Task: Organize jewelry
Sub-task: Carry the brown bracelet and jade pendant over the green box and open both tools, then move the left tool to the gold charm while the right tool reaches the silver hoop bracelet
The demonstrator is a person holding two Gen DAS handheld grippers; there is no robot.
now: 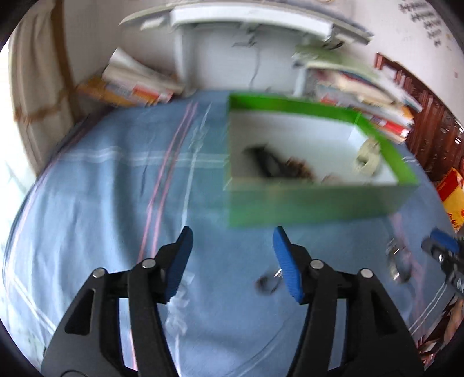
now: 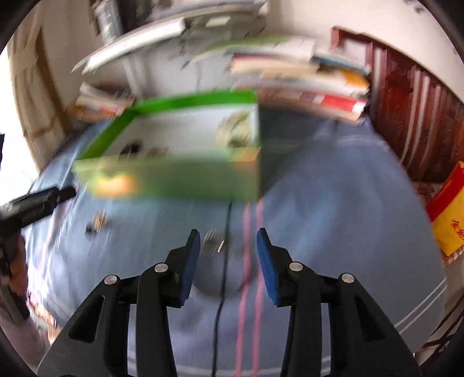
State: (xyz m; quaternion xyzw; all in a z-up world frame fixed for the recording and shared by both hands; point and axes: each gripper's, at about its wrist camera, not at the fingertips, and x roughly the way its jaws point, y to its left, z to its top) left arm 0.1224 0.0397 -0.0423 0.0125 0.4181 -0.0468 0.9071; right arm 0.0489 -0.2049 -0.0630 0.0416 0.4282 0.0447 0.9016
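A green box (image 1: 304,203) with a white inside stands on the blue cloth; it holds a dark piece (image 1: 269,163), a brown beaded piece (image 1: 301,168) and a pale bangle (image 1: 366,158). It also shows in the right wrist view (image 2: 179,179). My left gripper (image 1: 232,249) is open and empty, just short of the box. A small dark ring-like piece (image 1: 268,282) lies on the cloth by its right finger. Silver rings (image 1: 398,266) lie further right. My right gripper (image 2: 228,249) is open and empty above a small silver piece (image 2: 214,242). Another small piece (image 2: 97,224) lies to its left.
Stacks of books and papers (image 1: 362,90) line the back edge behind the box, with more at the back left (image 1: 130,84). A white shelf (image 1: 249,17) hangs above. A red and yellow bag (image 2: 449,214) sits at the right. Both views are motion-blurred.
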